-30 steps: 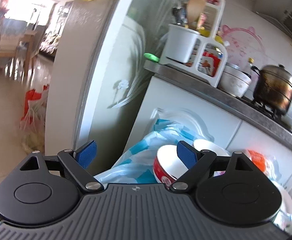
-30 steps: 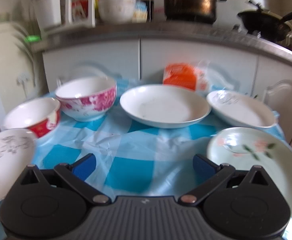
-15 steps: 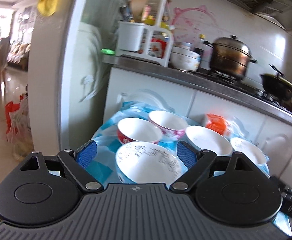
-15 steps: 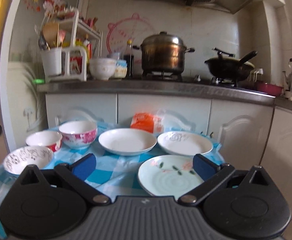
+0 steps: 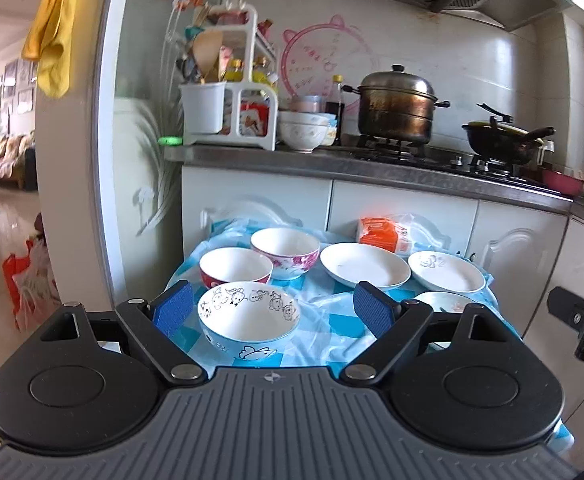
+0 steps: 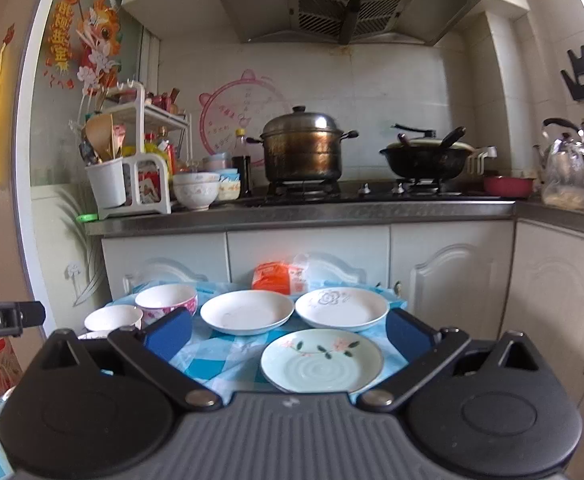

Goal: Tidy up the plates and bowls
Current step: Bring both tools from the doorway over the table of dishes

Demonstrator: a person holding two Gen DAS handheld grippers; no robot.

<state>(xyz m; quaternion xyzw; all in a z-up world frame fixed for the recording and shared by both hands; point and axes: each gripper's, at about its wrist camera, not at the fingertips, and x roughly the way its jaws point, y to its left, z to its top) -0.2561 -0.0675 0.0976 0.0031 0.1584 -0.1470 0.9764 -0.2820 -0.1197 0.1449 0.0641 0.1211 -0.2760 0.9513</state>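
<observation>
On a small table with a blue checked cloth point(image 5: 334, 322), three bowls and three plates are being kept, all mouth-up and sitting flat. Being round, they have no long side. A cartoon bowl point(image 5: 248, 316) is being framed by the left gripper point(image 5: 271, 306), whose fingers are being held wide with nothing between them. Behind it, a red bowl point(image 5: 235, 266) and a pink bowl point(image 5: 285, 252) are being kept close together. A flower plate point(image 6: 322, 360) is being framed by the right gripper point(image 6: 288, 334), also wide and holding nothing. Beyond it, a plain plate point(image 6: 247, 311) and a grey-flower plate point(image 6: 342, 308) are being kept side by side.
</observation>
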